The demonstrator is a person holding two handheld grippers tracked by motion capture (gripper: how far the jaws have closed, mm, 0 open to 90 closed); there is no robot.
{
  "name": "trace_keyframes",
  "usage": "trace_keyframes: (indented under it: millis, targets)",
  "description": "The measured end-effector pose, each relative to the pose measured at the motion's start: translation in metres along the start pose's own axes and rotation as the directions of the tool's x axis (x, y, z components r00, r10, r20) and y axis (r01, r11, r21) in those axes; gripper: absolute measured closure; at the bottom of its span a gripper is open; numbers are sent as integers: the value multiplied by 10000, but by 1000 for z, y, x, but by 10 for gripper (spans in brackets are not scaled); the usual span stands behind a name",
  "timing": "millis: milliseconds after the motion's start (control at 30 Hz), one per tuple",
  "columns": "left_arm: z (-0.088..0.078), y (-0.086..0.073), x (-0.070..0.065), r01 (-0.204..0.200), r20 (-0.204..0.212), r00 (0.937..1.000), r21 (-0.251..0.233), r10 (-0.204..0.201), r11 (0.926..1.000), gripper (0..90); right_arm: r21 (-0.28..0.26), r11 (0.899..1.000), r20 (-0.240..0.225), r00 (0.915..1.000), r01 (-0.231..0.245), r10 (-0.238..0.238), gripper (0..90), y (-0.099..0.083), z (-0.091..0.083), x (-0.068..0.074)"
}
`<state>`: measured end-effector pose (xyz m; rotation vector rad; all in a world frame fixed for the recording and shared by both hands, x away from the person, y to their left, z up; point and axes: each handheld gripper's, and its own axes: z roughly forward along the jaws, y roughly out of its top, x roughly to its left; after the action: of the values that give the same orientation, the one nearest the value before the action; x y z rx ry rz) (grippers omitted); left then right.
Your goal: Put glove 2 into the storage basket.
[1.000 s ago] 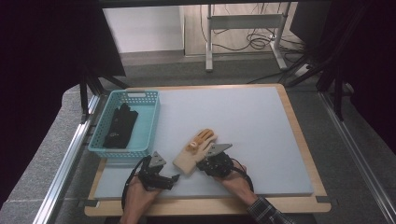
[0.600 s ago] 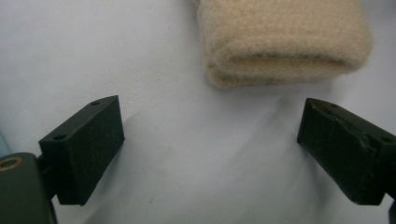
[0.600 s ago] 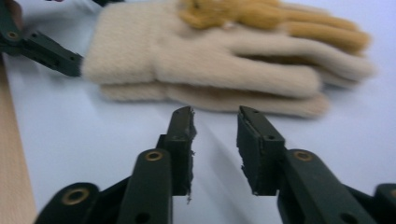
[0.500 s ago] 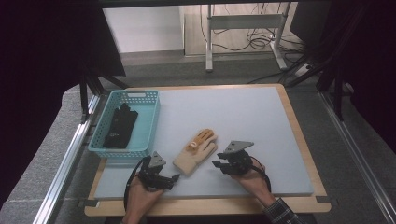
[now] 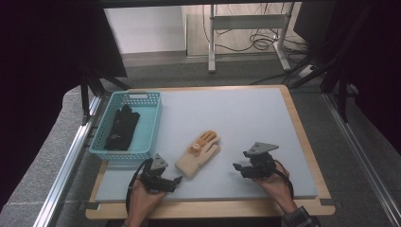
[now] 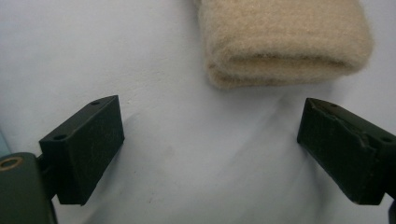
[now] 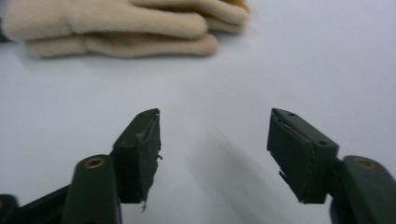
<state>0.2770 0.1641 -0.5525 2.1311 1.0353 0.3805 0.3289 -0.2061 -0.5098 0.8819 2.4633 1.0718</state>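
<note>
**Glove flat on bench, both tongs empty**

Beige glove (image 5: 198, 153) is laid mid-bench (image 5: 246, 118), between left tongs (image 5: 176, 179) and right tongs (image 5: 236, 167), both spread, nothing gripped. Pickup judged next: cuff must be closed on, likely toward basket (image 5: 153, 127) holding black glove (image 5: 122, 127).

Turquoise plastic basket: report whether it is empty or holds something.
Not empty. The turquoise plastic basket at the table's left holds a black fabric item, likely a glove, lying flat inside; the beige knitted glove lies outside on the mat.

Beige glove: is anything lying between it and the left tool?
Nothing visible does. The left tool is open, and between it and the cuff of the beige glove there is just bare blue-grey mat. The basket stands off to the side.
</note>
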Motion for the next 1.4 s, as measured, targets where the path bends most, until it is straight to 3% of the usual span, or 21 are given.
trace_keyframes:
  millis: [500,1033,1133,1400]
  targets:
    - [0,0,0,68,-4,10000,-2,-68,10000,74,147,9971,1020,9922,-741,722,241,-34,-16,-31]
    - [0,1,0,4,92,10000,83,-4,10000,58,220,9954,1142,9894,-934,903,157,-43,-13,-33]
    - [-1,5,-1,52,108,9999,247,-55,9997,49,218,9953,1172,9889,-945,913,155,-43,-13,-33]
    - [-10,18,-4,173,506,9986,-2,-173,9999,48,195,9950,1174,9885,-980,951,155,-43,-13,-33]
